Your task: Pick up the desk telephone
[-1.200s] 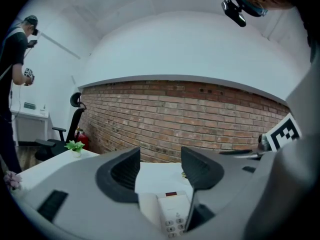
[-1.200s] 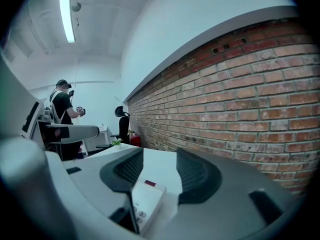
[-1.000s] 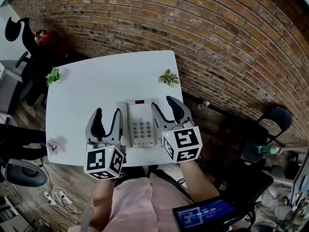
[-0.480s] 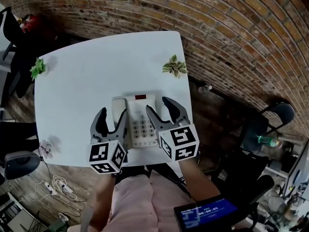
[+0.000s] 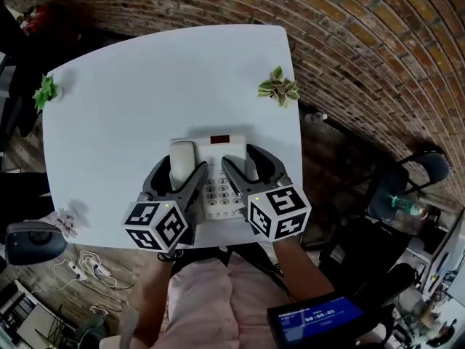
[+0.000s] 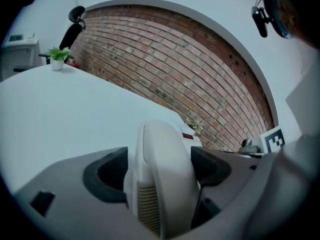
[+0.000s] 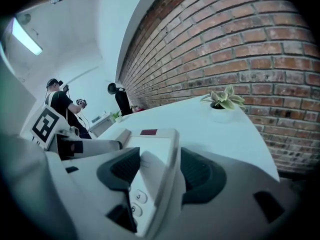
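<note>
A white desk telephone [image 5: 218, 147] with a keypad and a small red display lies near the front edge of the white table [image 5: 145, 86]. Its handset [image 5: 182, 155] rests in the cradle on the phone's left side. My left gripper [image 5: 182, 167] straddles the handset [image 6: 162, 159]. Its jaws are opening, one dark pad on each side of the handset. My right gripper [image 5: 247, 162] straddles the right edge of the telephone [image 7: 150, 144], one pad over the keypad and one outside. Its jaws are opening too, and a gap shows at the pads.
Small potted plants stand at the table's far right [image 5: 278, 87] and far left [image 5: 46, 91], and a pale flower [image 5: 69, 220] sits at the near left corner. A brick wall runs behind and to the right. A chair [image 5: 407, 187] stands right of the table.
Both grippers came down onto the telephone. The left one now surrounds the handset and the right one the phone's right edge. Both pairs of jaws look wider.
</note>
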Demonstrator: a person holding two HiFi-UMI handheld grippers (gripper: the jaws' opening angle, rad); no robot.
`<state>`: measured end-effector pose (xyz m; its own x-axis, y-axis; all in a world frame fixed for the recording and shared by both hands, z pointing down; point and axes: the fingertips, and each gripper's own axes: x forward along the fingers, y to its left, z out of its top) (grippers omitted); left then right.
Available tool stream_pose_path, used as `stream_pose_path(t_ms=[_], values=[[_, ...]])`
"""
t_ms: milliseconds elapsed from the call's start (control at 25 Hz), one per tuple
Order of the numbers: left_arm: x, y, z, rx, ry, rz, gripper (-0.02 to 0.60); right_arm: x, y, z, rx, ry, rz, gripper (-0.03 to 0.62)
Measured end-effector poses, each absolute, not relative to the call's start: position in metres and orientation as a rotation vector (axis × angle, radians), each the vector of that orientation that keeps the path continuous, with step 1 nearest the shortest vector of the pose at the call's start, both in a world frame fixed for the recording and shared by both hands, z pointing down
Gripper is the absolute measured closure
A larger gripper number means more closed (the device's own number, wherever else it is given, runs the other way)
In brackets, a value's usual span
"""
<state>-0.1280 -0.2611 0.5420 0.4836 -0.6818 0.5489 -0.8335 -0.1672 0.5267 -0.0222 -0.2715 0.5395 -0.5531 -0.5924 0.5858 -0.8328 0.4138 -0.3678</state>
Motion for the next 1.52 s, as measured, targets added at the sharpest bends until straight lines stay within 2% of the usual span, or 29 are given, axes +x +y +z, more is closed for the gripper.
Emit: stream_pose_path(t_ms=[80, 120, 480, 640, 840, 1520], values=[[-0.123, -0.261, 0.546, 1.897, -1.212, 0.259, 0.204, -0.025, -0.27, 0.54, 1.209, -2.311, 0.919, 0.341], [-0.122, -0.261, 0.547, 1.89, -1.197, 0.27, 0.229, -0.026, -0.27, 0.54, 1.206, -2.311, 0.917, 0.352], [-0.123, -0.261, 0.546, 1.896, -1.229, 0.311, 0.241, -0.026, -0.27, 0.538, 1.202, -2.301, 0.907, 0.35], [-0.123, -0.259, 0.538, 1.939, -1.279, 0.27, 0.25, -0.023, -0.27, 0.534, 1.187, -2.322, 0.896, 0.316], [-0.125, -0.252, 0.522, 2.019, -1.346, 0.203, 0.255, -0.026, -0.26, 0.527, 1.077, -2.406, 0.997, 0.235], [-0.129, -0.234, 0.499, 2.155, -1.423, 0.079, 0.255, -0.051, -0.24, 0.529, 0.822, -2.51, 1.17, 0.232]])
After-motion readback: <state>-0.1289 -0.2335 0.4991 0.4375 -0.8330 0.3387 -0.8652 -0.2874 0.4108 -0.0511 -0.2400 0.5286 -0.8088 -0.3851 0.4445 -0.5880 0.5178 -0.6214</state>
